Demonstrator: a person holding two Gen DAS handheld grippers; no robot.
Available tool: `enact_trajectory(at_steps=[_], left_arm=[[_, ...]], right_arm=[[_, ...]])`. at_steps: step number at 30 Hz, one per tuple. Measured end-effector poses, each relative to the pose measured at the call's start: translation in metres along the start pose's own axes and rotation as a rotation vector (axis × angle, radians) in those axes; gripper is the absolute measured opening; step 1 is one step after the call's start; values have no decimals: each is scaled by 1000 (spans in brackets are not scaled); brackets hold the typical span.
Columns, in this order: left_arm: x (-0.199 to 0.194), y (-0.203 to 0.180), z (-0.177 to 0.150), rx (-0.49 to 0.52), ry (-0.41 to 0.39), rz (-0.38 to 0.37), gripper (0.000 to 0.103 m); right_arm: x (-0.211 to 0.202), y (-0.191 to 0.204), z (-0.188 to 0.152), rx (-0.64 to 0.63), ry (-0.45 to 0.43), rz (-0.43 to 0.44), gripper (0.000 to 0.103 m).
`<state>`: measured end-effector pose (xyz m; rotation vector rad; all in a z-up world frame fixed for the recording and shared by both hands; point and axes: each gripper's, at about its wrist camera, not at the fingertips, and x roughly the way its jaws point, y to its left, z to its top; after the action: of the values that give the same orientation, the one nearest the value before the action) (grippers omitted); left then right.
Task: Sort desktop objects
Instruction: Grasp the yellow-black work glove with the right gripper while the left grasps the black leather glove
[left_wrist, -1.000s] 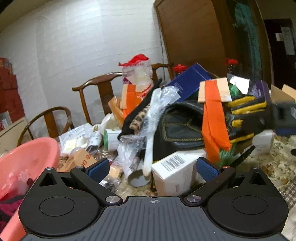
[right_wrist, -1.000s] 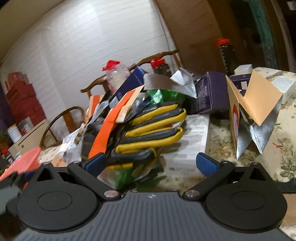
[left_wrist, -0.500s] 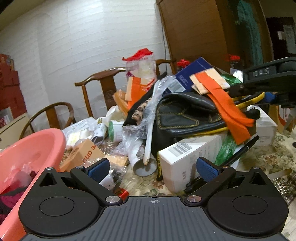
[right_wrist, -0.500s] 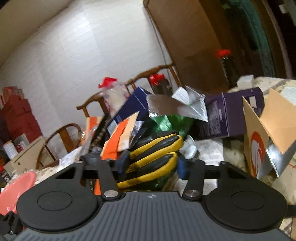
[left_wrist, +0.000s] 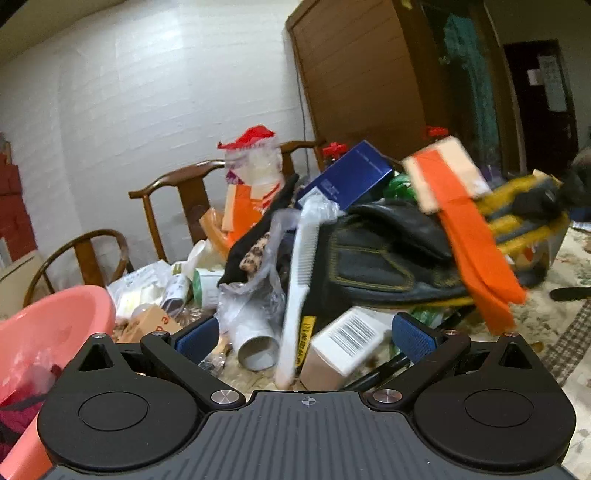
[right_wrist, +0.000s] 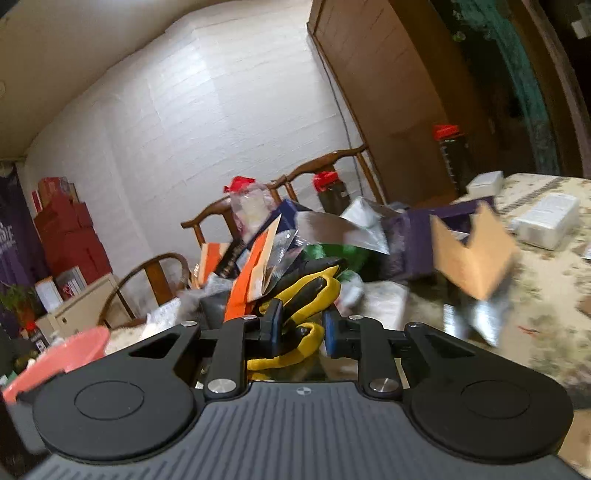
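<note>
A black-and-yellow work glove (right_wrist: 306, 295) with an orange tag (right_wrist: 247, 284) is pinched in my right gripper (right_wrist: 301, 328), which is shut on it and lifts it off the pile. The glove (left_wrist: 399, 258) also shows in the left wrist view, raised at its right end, with the orange tag (left_wrist: 469, 236) hanging down. My left gripper (left_wrist: 304, 334) is open and empty, low in front of the pile, with a white barcode box (left_wrist: 343, 347) and a white comb (left_wrist: 299, 280) between its fingers' line.
A pink basin (left_wrist: 48, 332) stands at the left. A blue box (left_wrist: 351, 177), plastic bags, a grey tube (left_wrist: 255, 347) and a red-topped jar (left_wrist: 255, 162) crowd the table. A cardboard flap (right_wrist: 472, 251), purple box (right_wrist: 417, 236) and white boxes (right_wrist: 546, 221) lie right. Wooden chairs (left_wrist: 173, 206) stand behind.
My right gripper shut on the glove and has lifted it up and right. The pile shifted; the white box tipped. My left gripper stays open.
</note>
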<state>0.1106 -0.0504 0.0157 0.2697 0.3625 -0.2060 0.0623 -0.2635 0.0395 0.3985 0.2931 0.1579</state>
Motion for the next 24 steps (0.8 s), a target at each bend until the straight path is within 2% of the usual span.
enact_trajectory(at_steps=[3, 6, 8, 11, 12, 13, 14, 15, 16, 17, 19, 24], left_arm=[[-5, -1, 1, -14, -4, -9, 103], [-12, -3, 2, -1, -11, -11, 103], [-14, -5, 1, 19, -4, -5, 103], [-14, -5, 0, 26, 12, 11, 103], [-12, -5, 3, 29, 16, 4, 103], [-12, -4, 6, 36, 15, 1, 103], [-11, -4, 10, 46, 11, 1, 103], [-9, -4, 15, 67, 7, -8, 103], [-5, -4, 21, 97, 17, -38, 103], [2, -5, 27, 122, 48, -65, 103], [12, -9, 34, 157, 79, -59, 103], [32, -24, 41, 221, 56, -85, 103]], right_arm=[[-16, -8, -8, -29, 43, -27, 25], [-27, -16, -23, -93, 122, -55, 25], [-32, -20, -34, -142, 179, -77, 33], [-39, -20, -45, -234, 209, -176, 41], [-42, -19, -48, -264, 202, -189, 51], [-48, -17, -48, -288, 180, -192, 69], [-53, -14, -47, -323, 153, -188, 77], [-57, -7, -45, -373, 132, -182, 90], [-57, -2, -43, -416, 125, -175, 98], [-56, 6, -41, -478, 118, -158, 98], [-50, 20, -37, -584, 124, -136, 98], [-31, 50, -50, -786, 147, -86, 99]])
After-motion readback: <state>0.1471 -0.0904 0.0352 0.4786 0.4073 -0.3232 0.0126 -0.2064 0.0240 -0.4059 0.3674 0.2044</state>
